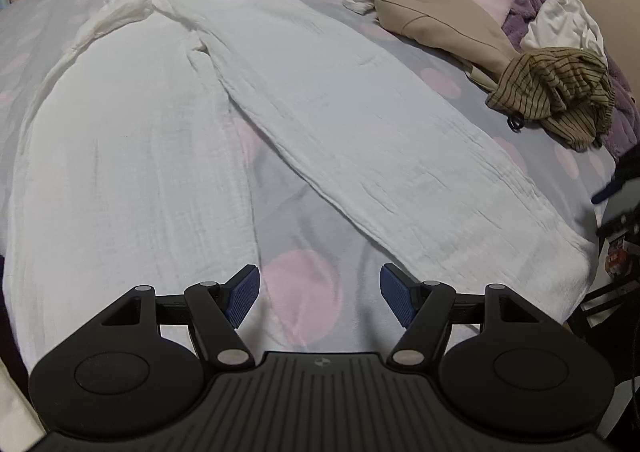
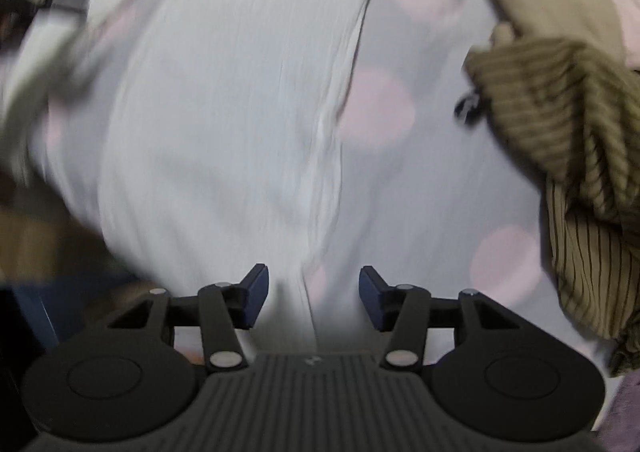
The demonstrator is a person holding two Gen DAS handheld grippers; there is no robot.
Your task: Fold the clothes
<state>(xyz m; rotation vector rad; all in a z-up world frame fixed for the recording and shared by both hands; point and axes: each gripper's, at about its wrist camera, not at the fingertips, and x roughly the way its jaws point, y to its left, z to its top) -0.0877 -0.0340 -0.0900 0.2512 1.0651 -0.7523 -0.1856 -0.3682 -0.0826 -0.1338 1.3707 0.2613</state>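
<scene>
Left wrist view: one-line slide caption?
Open left gripper above white trousers spread flat on a dotted bedsheet, unfolded clothes pile beyond.

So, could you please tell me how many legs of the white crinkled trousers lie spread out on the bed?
2. One white trouser leg lies on the left, the other leg runs diagonally toward the right edge; they join at the far waist.

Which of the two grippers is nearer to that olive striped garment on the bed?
Right. The right gripper hangs open over the white trousers' leg, with the olive striped garment close beside it. The left gripper, also open, sits at the trousers' hems, farther away.
</scene>
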